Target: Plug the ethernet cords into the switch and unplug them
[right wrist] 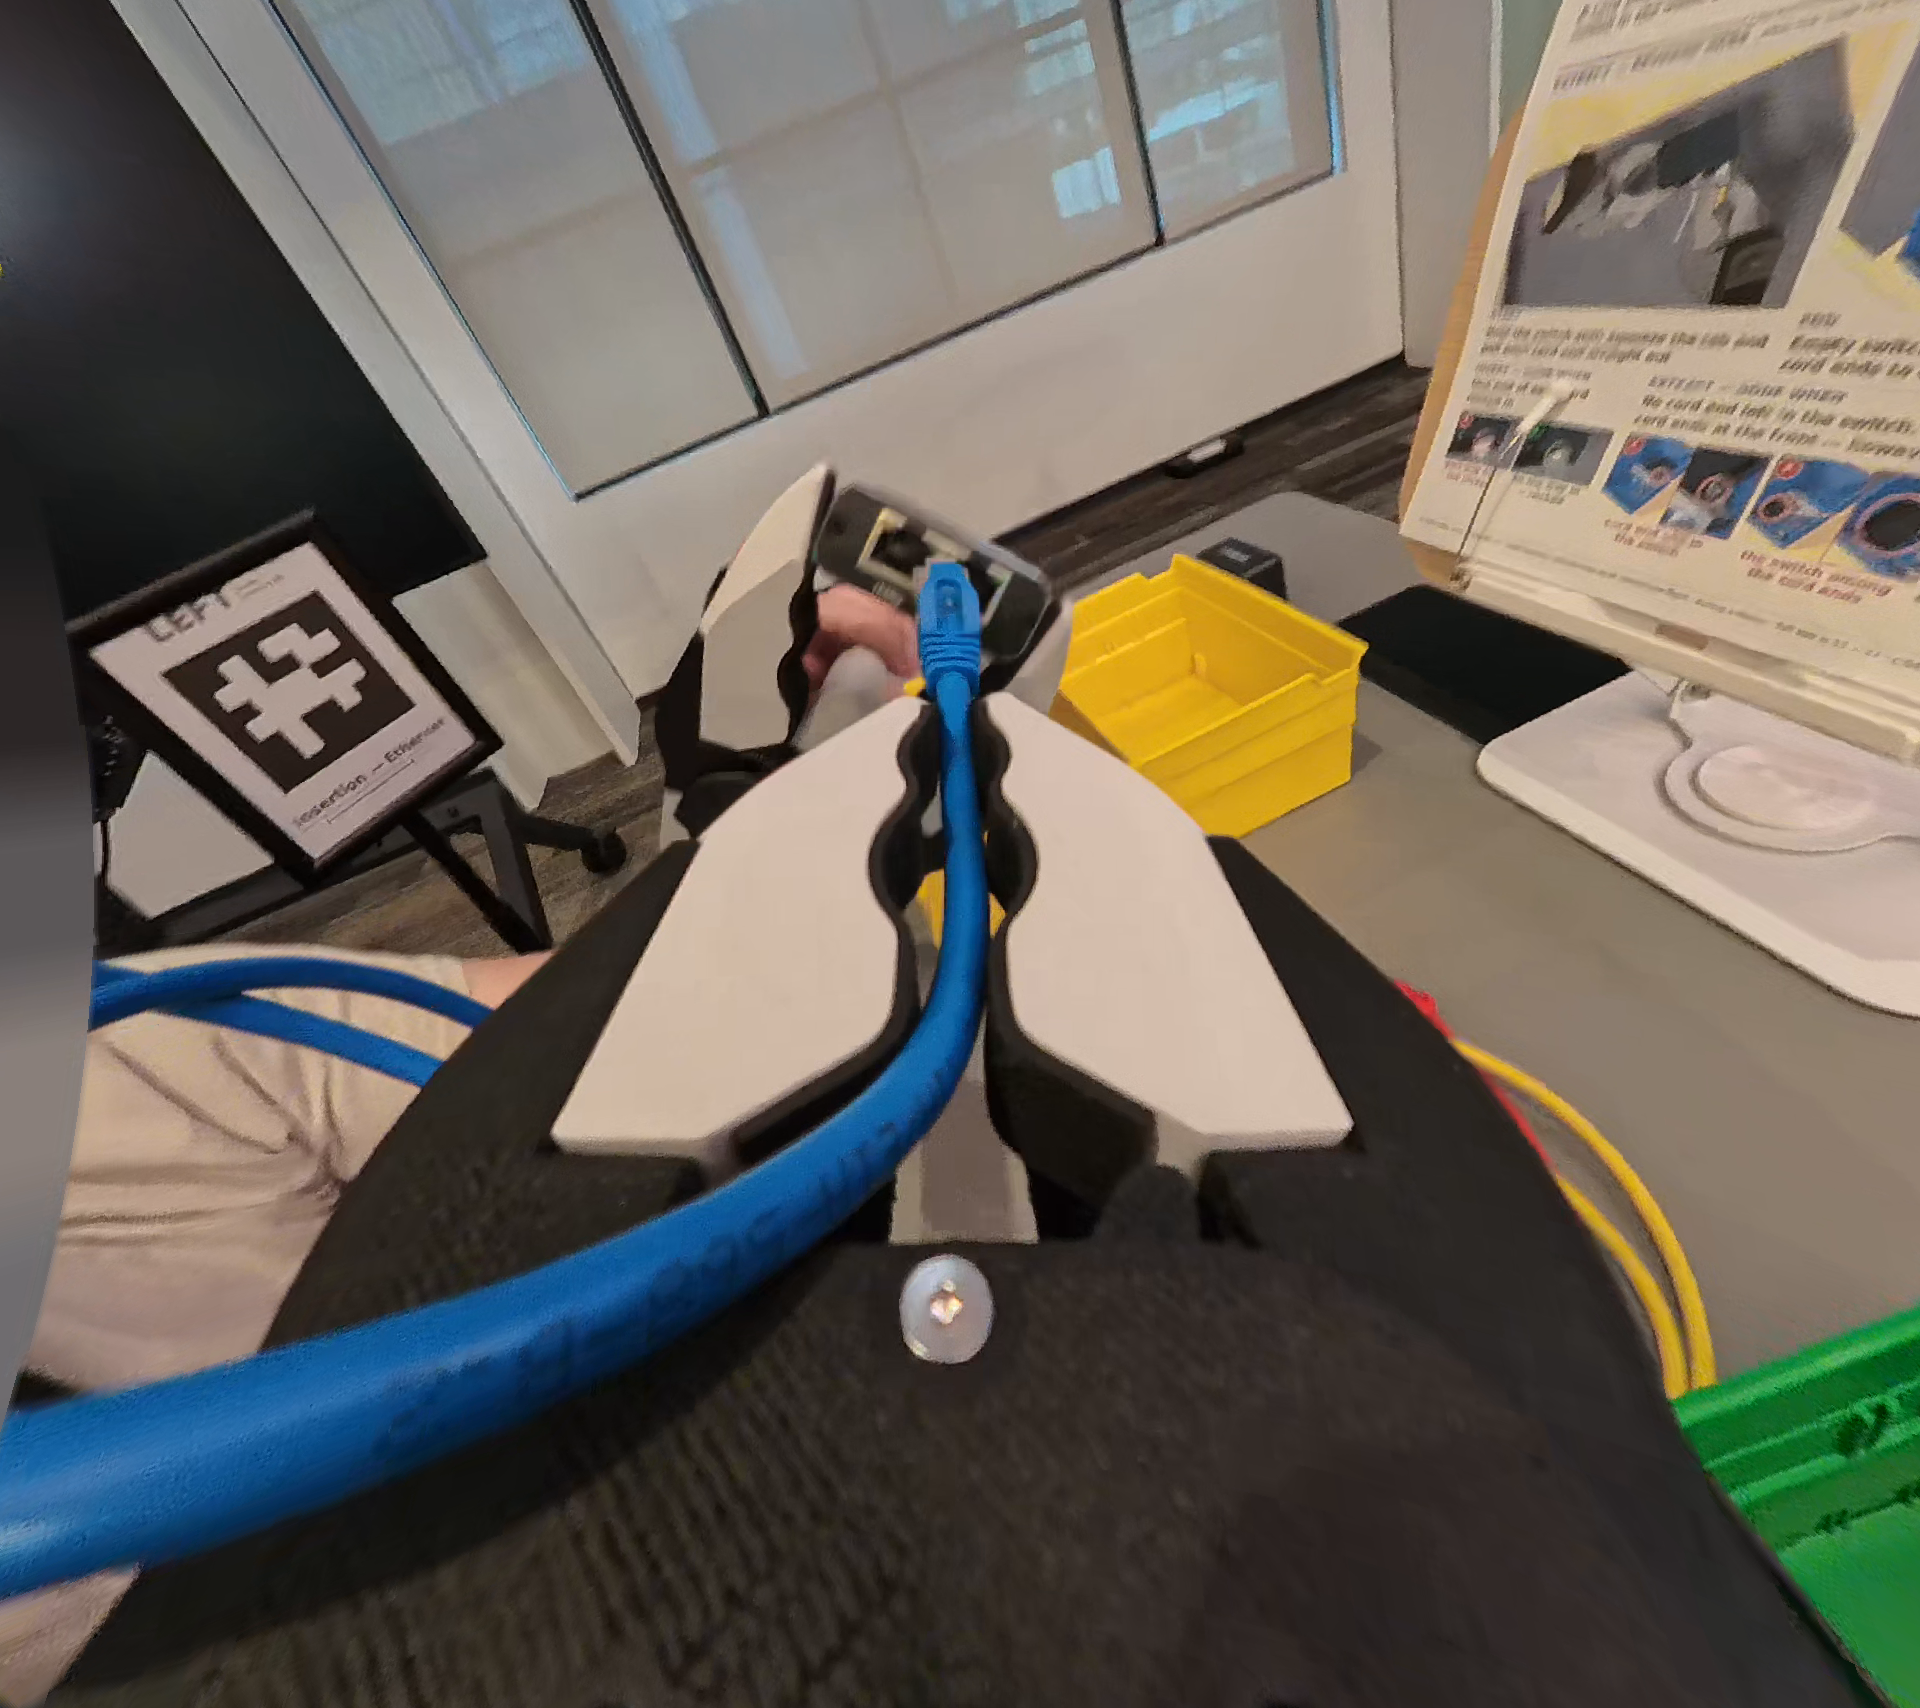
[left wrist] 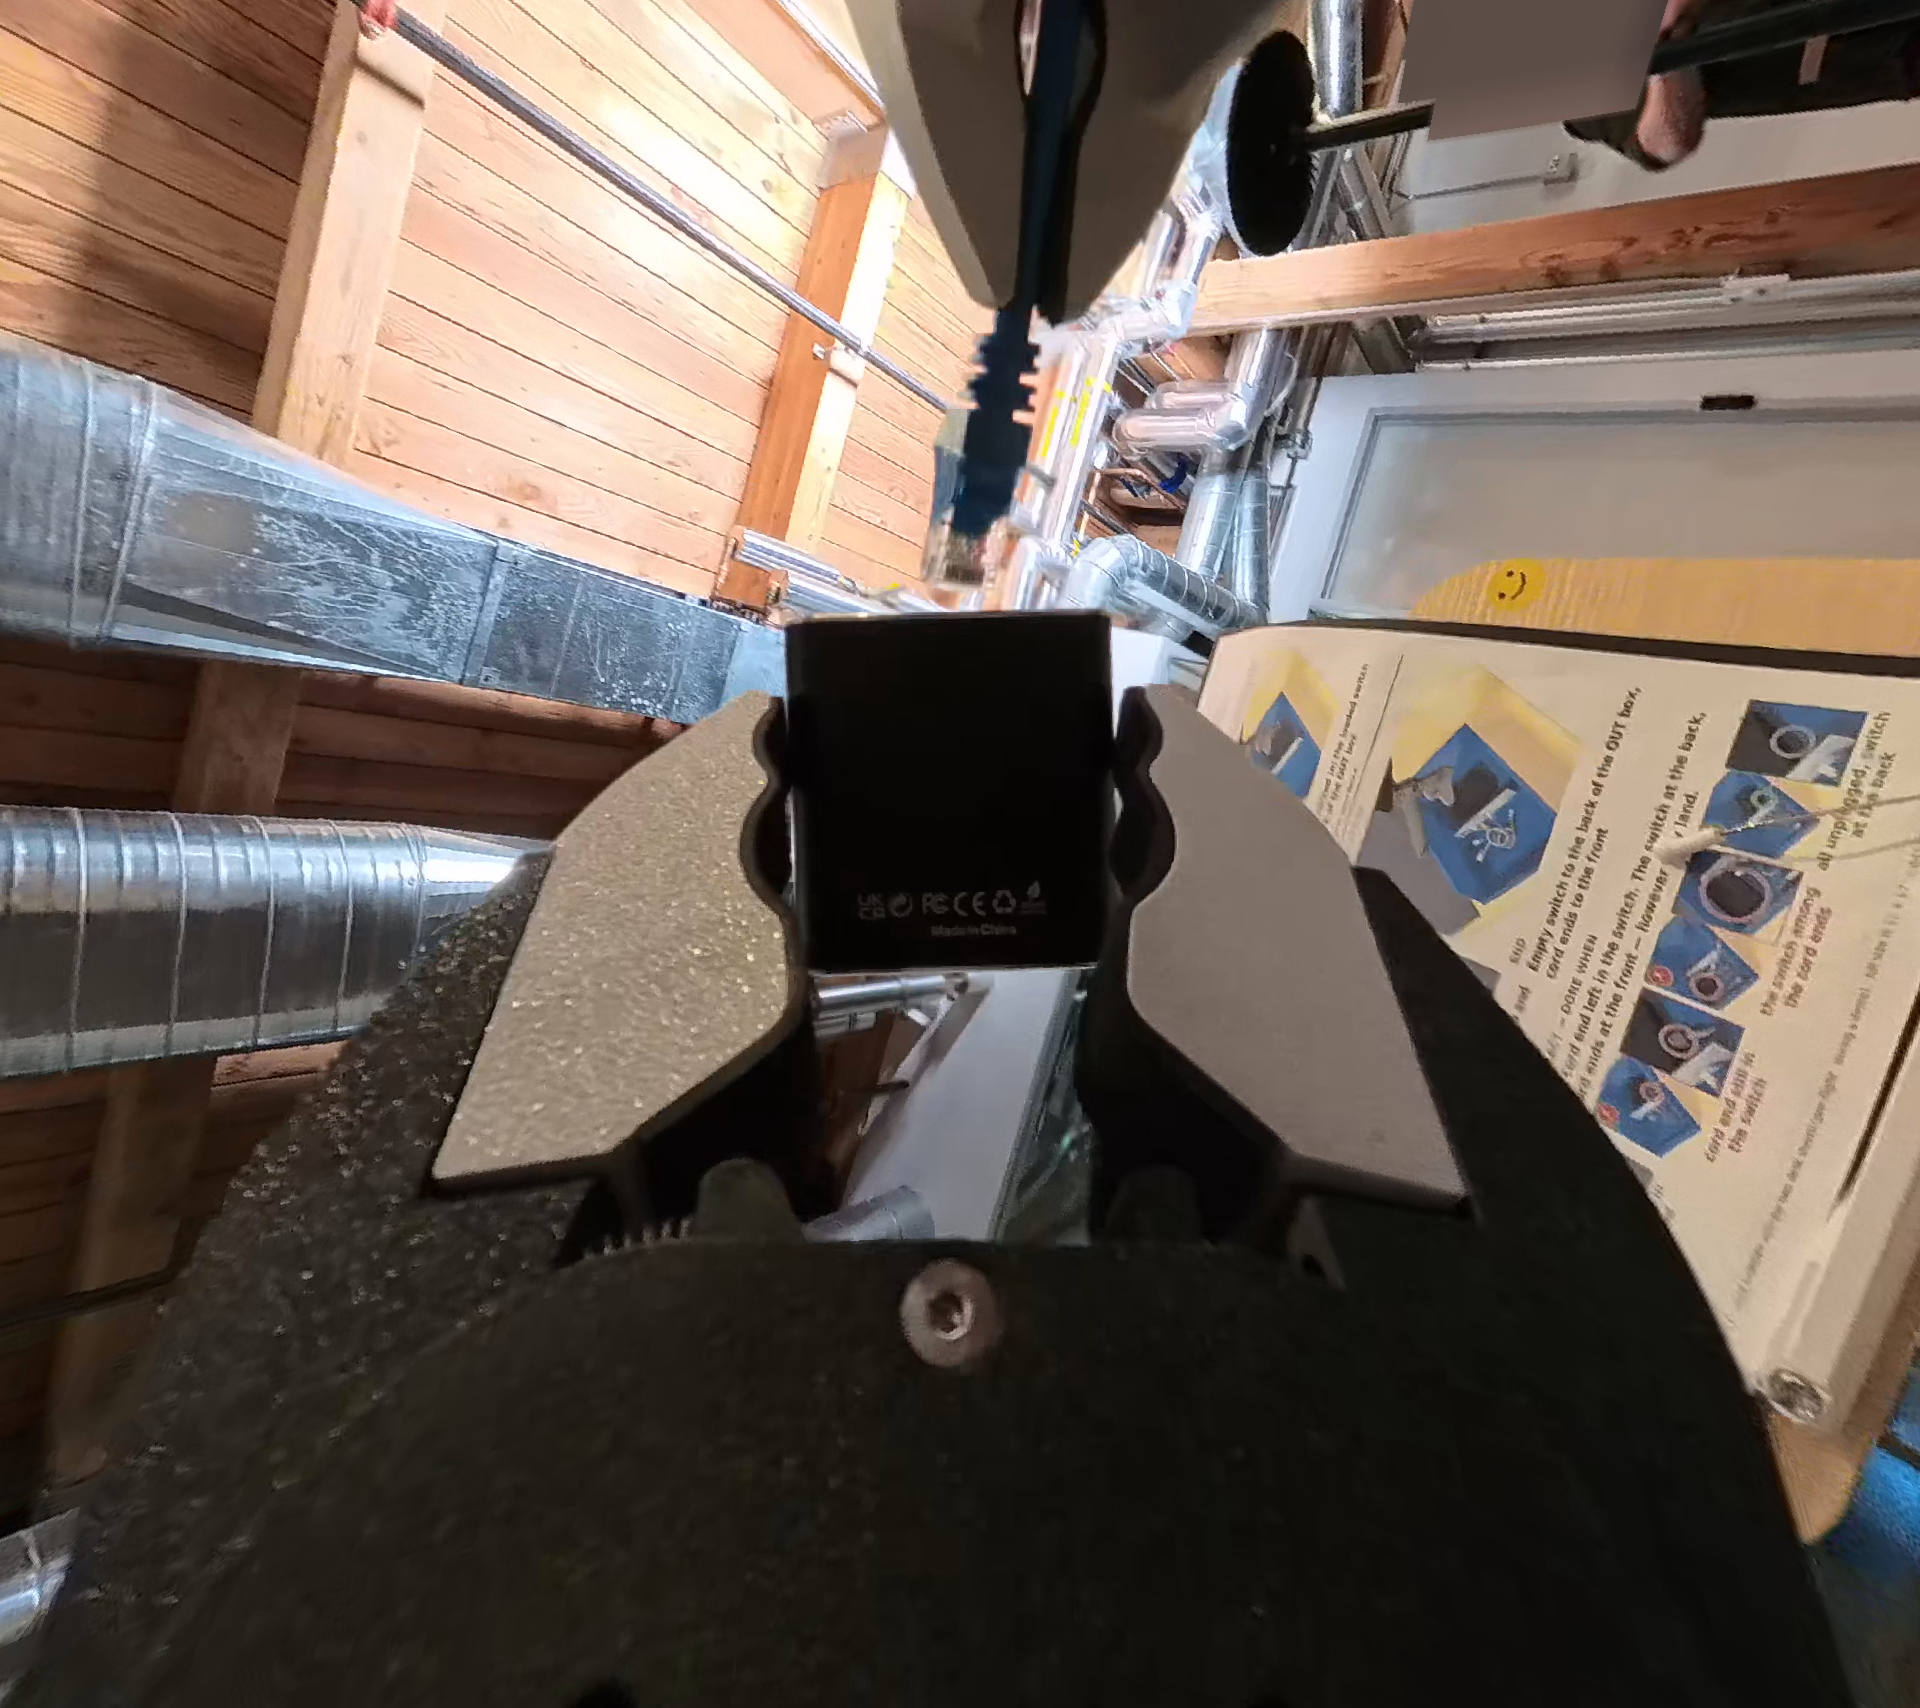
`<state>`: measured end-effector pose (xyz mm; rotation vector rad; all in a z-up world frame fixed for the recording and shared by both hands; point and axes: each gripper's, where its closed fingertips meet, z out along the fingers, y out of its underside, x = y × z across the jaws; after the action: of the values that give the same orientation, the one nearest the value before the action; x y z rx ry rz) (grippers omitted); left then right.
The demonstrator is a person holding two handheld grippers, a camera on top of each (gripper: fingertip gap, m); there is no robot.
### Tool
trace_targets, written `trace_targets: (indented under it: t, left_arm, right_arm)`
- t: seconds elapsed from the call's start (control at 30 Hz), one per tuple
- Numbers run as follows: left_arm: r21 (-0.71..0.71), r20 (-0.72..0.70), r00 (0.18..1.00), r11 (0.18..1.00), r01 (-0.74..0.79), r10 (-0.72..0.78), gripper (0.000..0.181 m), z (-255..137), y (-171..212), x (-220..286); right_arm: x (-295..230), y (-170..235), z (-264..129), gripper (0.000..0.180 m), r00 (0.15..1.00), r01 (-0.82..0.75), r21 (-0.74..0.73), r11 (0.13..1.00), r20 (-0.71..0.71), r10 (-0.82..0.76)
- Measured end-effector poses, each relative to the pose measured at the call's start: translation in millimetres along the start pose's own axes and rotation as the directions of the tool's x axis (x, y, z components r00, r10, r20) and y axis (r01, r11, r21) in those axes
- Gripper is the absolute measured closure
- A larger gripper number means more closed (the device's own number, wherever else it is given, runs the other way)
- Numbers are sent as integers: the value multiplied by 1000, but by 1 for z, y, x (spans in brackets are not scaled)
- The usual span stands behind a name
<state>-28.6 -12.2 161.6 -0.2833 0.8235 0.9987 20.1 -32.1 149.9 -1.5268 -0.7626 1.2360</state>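
My left gripper (left wrist: 948, 728) is shut on the small black switch (left wrist: 945, 796) and holds it up in the air, its underside facing the camera. In the right wrist view the switch (right wrist: 935, 562) shows its port side, clamped in the left gripper (right wrist: 914, 588). My right gripper (right wrist: 956, 723) is shut on the blue ethernet cord (right wrist: 961, 785) just behind its plug (right wrist: 943, 609). The plug tip is at a port of the switch; I cannot tell whether it is seated. In the left wrist view the right gripper (left wrist: 1023, 302) comes in from above with the blue plug (left wrist: 987, 453) pointing at the switch.
A yellow bin (right wrist: 1216, 702) sits on the grey table (right wrist: 1558, 983) beyond the grippers. A green bin (right wrist: 1829, 1492) and a yellow cord (right wrist: 1652, 1243) are at the right. An instruction board (right wrist: 1704, 328) stands on a white base. A marker sign (right wrist: 281, 702) stands at the left. The tips of one gripper are about 6 centimetres away from the tips of the other.
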Motion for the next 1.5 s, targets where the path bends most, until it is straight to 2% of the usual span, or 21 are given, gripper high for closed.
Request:
trace_targets:
  t: [0.17, 0.47, 0.93, 1.5]
  left_arm:
    - [42, 40, 999, 999, 11, -12, 121, -4, -11, -13]
    - [140, 45, 998, 990, 30, -36, 121, -12, -40, -13]
    - [106, 53, 998, 994, 40, -46, 122, -10, -33, -15]
    - [80, 26, 986, 984, 162, -164, 121, -7, -32, -13]
  right_arm:
    - [0, -30, -18, 173, 999, 46, 190, 981, -30, -41]
    - [-13, -12, 6, 173, 990, 140, 90, 986, 22, -142]
    - [-20, -6, 8, 173, 986, 163, 30, 986, 21, -164]
    - [-20, -2, 10, 173, 964, 263, -8, 965, -25, -263]
